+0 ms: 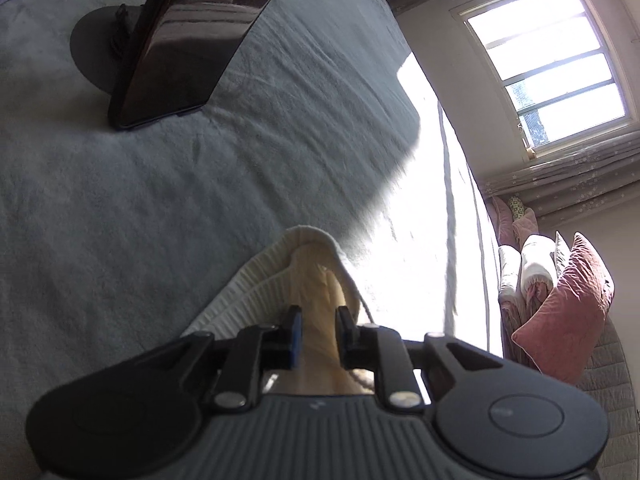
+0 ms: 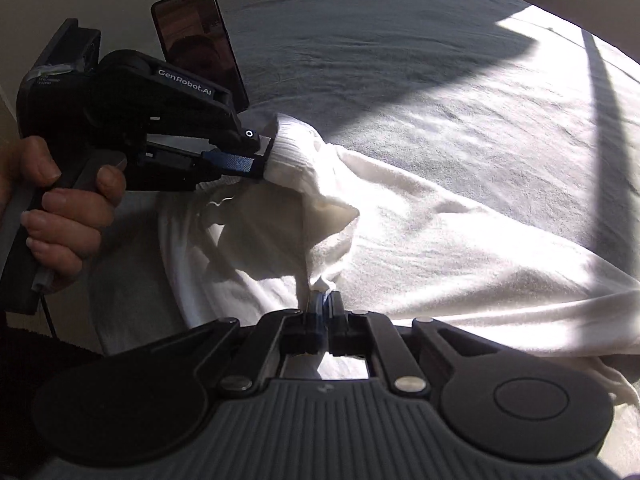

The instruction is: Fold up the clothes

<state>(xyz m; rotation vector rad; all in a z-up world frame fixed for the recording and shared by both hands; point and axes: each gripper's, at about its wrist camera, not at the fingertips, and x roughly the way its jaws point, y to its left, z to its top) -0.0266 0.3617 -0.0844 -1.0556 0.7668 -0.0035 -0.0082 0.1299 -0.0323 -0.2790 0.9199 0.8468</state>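
A cream-white garment (image 2: pixel 420 232) lies spread on the bed, part in sunlight. Its ribbed cuff (image 1: pixel 280 264) reaches forward from between the fingers of my left gripper (image 1: pixel 319 322). Those jaws stand apart, with cloth lying loosely in the gap. In the right wrist view the left gripper (image 2: pixel 258 152) comes in from the left, its tips at the same ribbed end (image 2: pixel 292 148), which is lifted off the bed. My right gripper (image 2: pixel 324 302) is shut on a pinched fold of the garment (image 2: pixel 320 284) close to the camera. The cloth rises in a ridge between the two grippers.
A dark phone (image 1: pixel 180 40) leans on a round stand on the grey bed sheet (image 1: pixel 100 200); the phone (image 2: pixel 200 44) stands behind the left gripper. A hand (image 2: pixel 68 208) holds that gripper's handle. The bed edge (image 1: pixel 472 200), pink pillows (image 1: pixel 568 308) and a window (image 1: pixel 548 64) are to the right.
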